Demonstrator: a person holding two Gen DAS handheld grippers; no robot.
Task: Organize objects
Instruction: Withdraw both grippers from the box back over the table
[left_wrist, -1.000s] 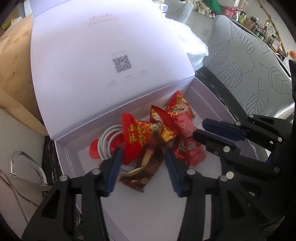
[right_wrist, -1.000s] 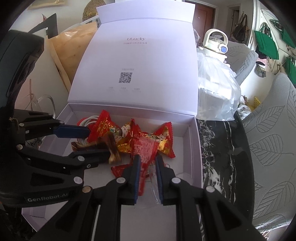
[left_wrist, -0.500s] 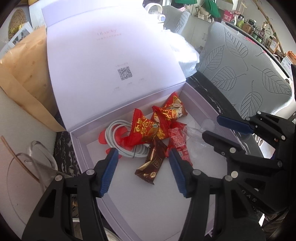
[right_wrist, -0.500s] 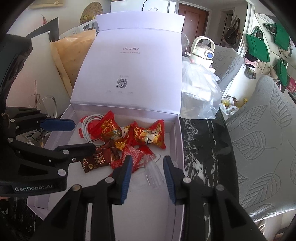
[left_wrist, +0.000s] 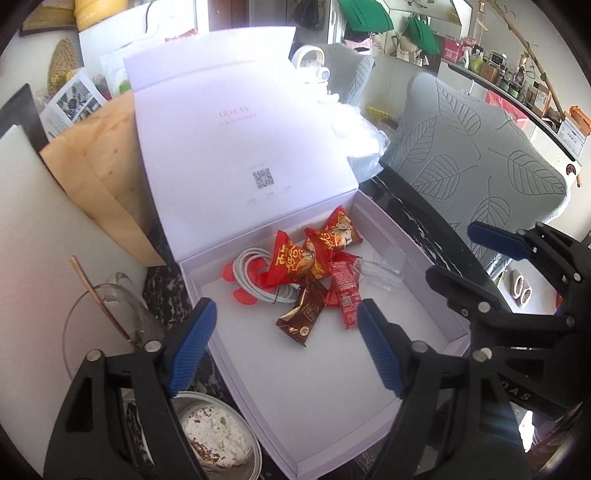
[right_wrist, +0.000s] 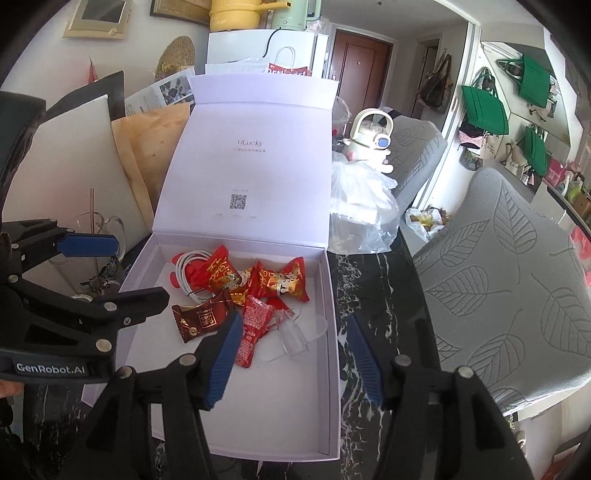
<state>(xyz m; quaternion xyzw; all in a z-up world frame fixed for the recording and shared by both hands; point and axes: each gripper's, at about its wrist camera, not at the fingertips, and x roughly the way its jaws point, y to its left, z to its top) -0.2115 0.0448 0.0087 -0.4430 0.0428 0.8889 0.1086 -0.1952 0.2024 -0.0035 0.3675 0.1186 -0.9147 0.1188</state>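
Observation:
An open pale lilac box (left_wrist: 332, 387) (right_wrist: 328, 369) with its lid up holds red candy wrappers (left_wrist: 295, 258) (right_wrist: 280, 277), a brown candy (left_wrist: 303, 314) (right_wrist: 201, 317), a red sachet (left_wrist: 343, 288) (right_wrist: 253, 328), a coiled white cable (left_wrist: 251, 273) (right_wrist: 188, 266) and a clear plastic piece (left_wrist: 380, 269) (right_wrist: 295, 332). My left gripper (left_wrist: 286, 347) is open and empty above the box's near part. My right gripper (right_wrist: 291, 358) is open and empty above the box's right wall. Each gripper shows in the other's view, the right (left_wrist: 465, 258) and the left (right_wrist: 122, 269).
A glass (left_wrist: 107, 317) with a stick stands left of the box, and a bowl with white residue (left_wrist: 214, 439) sits near me. A brown paper bag (left_wrist: 99, 173) leans behind. A clear plastic bag (right_wrist: 362, 206), a cream bottle (right_wrist: 373, 144) and grey leaf-pattern chairs (right_wrist: 509, 277) are to the right.
Both grippers have pulled back and up from the candy pile. My right gripper, nearly closed around the red sachet and the clear piece, has opened wide. The items lie loose in the box.

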